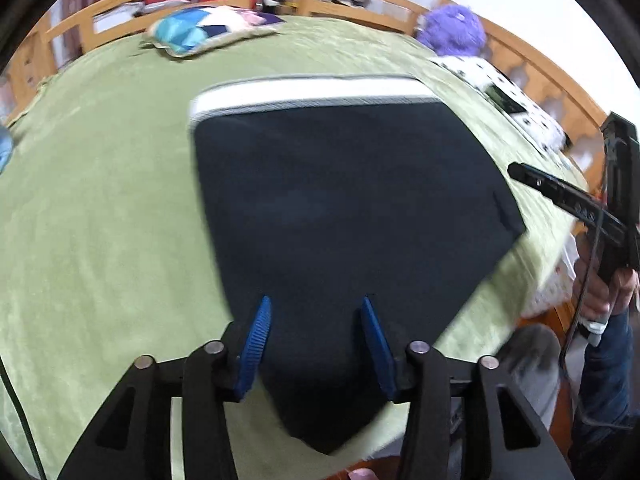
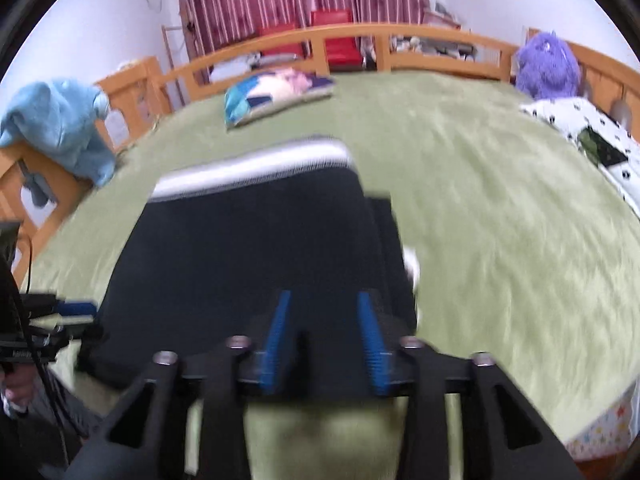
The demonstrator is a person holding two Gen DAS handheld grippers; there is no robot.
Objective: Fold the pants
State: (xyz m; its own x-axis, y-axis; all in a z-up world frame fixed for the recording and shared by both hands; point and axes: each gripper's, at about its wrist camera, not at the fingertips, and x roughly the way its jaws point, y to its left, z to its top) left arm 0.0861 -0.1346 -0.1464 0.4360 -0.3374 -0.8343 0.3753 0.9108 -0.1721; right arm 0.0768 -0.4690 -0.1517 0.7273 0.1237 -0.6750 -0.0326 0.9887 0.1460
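Dark navy pants [image 1: 352,208] with a white waistband [image 1: 312,96] lie folded flat on the green bedspread [image 1: 100,200]. The waistband is at the far end. My left gripper [image 1: 316,308] is open and empty, hovering above the near end of the pants. The right gripper's body shows at the right edge of the left wrist view [image 1: 580,204], held in a hand. In the right wrist view the pants [image 2: 248,256] lie under my right gripper [image 2: 325,304], which is open and empty above their near right part. The left gripper's blue fingers [image 2: 76,308] show at the left edge.
A patterned pillow [image 1: 208,28] lies at the far side of the bed. A purple plush toy [image 1: 452,28] and a white spotted cloth [image 1: 500,88] are at the far right. A blue towel [image 2: 60,124] hangs on the wooden bed rail [image 2: 360,40] at left.
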